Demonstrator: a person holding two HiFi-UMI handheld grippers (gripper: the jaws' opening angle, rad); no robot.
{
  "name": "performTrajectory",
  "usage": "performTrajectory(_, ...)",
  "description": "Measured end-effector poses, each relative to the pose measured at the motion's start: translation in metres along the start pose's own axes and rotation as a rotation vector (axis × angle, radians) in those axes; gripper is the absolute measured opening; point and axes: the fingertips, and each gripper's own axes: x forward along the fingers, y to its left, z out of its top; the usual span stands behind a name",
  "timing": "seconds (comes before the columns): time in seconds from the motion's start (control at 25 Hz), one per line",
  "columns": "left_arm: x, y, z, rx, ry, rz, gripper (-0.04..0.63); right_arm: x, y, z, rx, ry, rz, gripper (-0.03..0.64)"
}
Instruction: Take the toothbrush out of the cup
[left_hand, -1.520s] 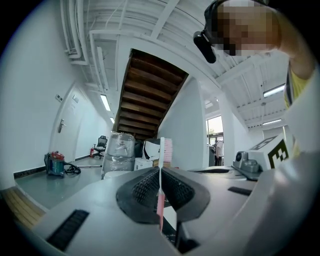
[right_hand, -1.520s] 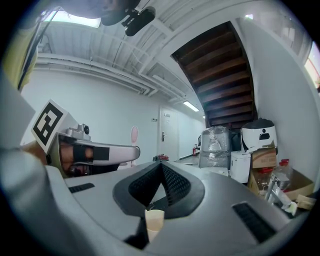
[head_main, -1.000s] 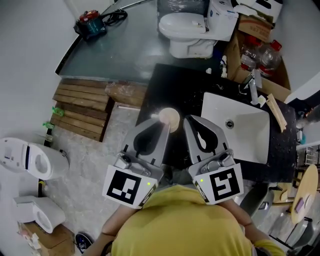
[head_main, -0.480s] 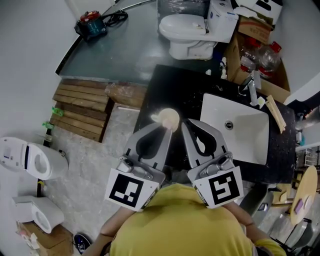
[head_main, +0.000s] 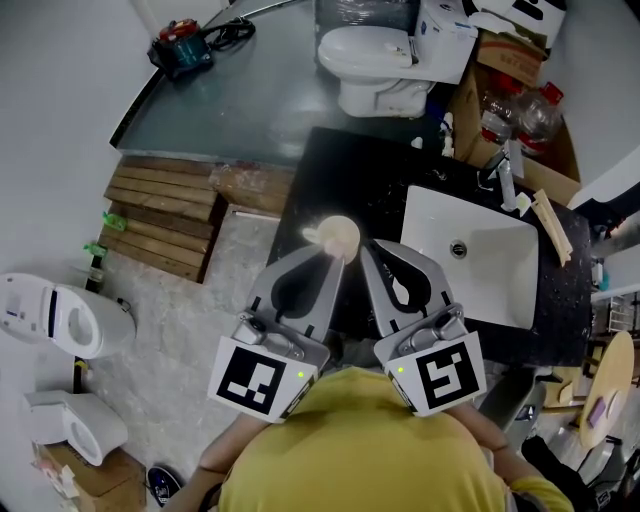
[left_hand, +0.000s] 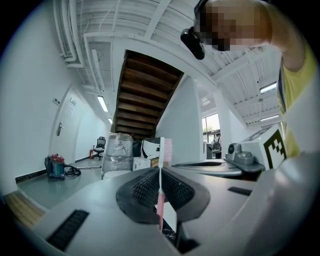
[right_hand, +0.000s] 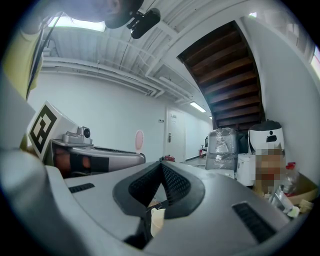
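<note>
The left gripper (left_hand: 160, 171) was clamped on the toothbrush (left_hand: 160, 197). The brush stood upright between the jaws, with its pink head above them. The right gripper (right_hand: 161, 163) had its jaws together, holding nothing. The cup (head_main: 340, 236) sat on the black counter (head_main: 355, 185), just beyond the left gripper's tips.

upright pink toothbrush (left_hand: 160, 200) in left tool (left_hand: 161, 170)

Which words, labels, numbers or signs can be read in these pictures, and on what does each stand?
No text can be read anywhere.
White carton at the head view's top edge: dark print, too small to read.
Cubes on left gripper and right gripper: black square patterns, no letters.
Toothbrush in the left gripper: no print visible.
</note>
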Motion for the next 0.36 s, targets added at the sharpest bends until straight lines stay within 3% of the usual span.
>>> performTrajectory(0.36, 0.0004, 0.0012, -0.0036, 0.004, 0.007, -0.001, 0.020, 0.0034, 0.0001, -0.0019, 0.003, -0.005, 0.009, 0.014)
